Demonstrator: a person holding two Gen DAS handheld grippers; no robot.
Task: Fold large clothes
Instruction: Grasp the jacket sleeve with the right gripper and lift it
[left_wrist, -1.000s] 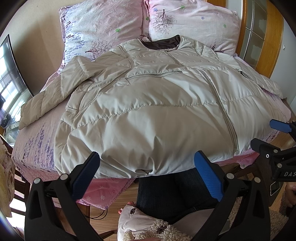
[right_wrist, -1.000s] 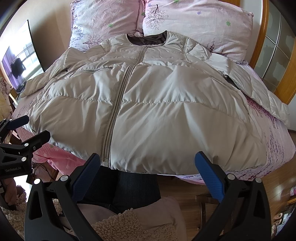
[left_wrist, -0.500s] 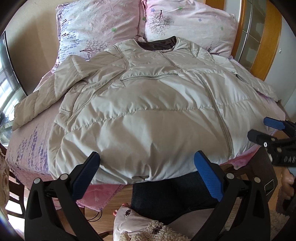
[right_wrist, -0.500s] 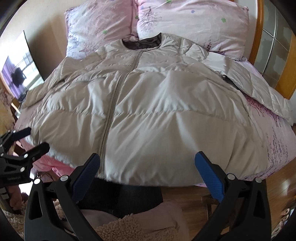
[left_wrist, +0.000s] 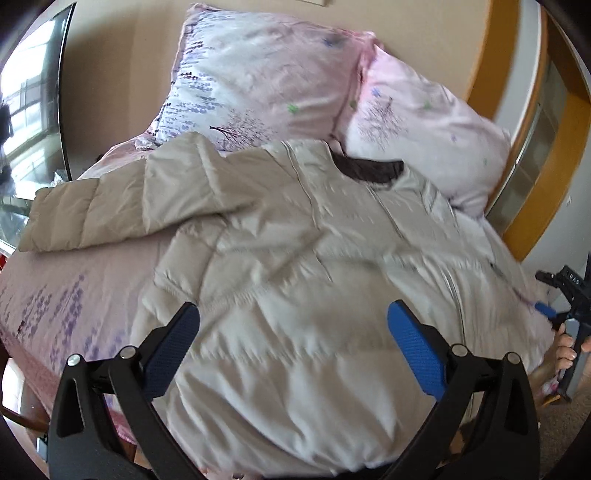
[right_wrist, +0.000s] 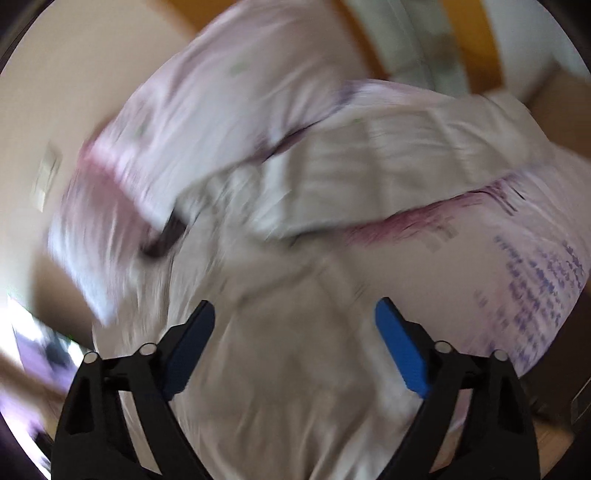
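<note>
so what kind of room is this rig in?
Most likely a home bedroom. A beige puffer jacket lies spread on a bed with a pink floral sheet, two matching pillows stand at the head, and a wooden door frame shows beside it.

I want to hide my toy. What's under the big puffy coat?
The coat lies on a pink sheet on the bed, its collar against two pillows. The sheet shows beside the coat; whatever lies right under it is covered.
</note>
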